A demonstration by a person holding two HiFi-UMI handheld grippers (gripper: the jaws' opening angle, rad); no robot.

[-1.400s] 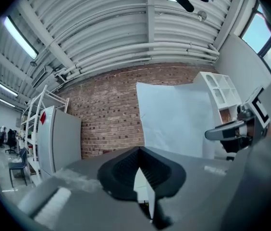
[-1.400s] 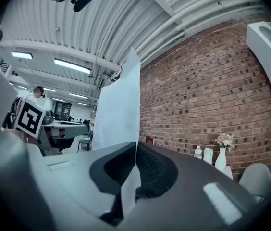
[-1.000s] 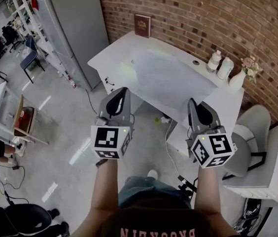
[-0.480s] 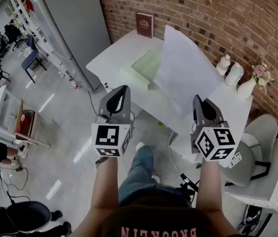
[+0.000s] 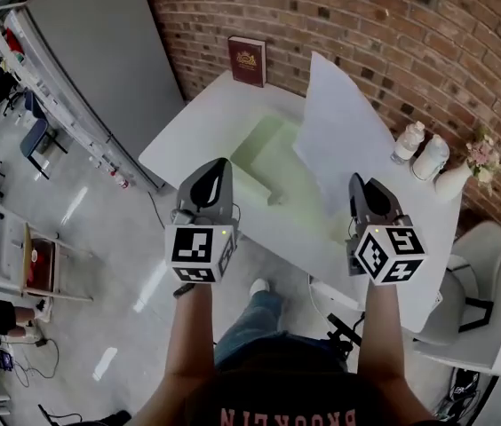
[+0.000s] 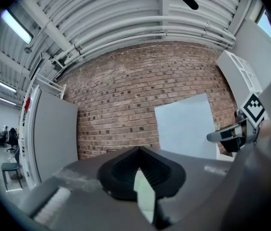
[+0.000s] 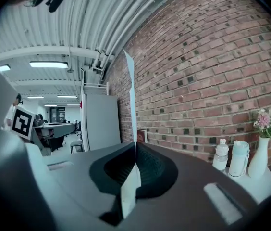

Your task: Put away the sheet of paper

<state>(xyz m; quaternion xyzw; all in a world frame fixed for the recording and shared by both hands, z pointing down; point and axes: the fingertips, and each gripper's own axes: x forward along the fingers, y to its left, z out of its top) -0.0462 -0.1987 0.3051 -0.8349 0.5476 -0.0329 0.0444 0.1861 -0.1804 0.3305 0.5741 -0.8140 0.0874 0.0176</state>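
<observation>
A white sheet of paper [image 5: 339, 136] stands upright on its edge over the white desk [image 5: 202, 122]. My right gripper [image 5: 358, 185] is shut on its near corner. In the right gripper view the paper [image 7: 131, 105] shows edge-on, rising from the closed jaws [image 7: 135, 147]. My left gripper [image 5: 216, 169] is shut on a pale green folder [image 5: 273, 162] that lies open and low over the desk. Between the left gripper's jaws [image 6: 139, 152] a strip of the green folder [image 6: 145, 194] shows. The left gripper view also holds the paper [image 6: 186, 124] and the right gripper [image 6: 229, 136].
A brown book [image 5: 248, 60] leans on the brick wall at the desk's back. Two white bottles [image 5: 410, 140] and a vase with flowers [image 5: 465, 171] stand at the desk's right end. A grey chair [image 5: 468, 264] is at the right, a grey cabinet [image 5: 99, 51] at the left.
Both grippers have come forward to the desk. The sheet, first lying flat between them, has swung upright on the right, uncovering the green folder, which now hangs over the desk.
</observation>
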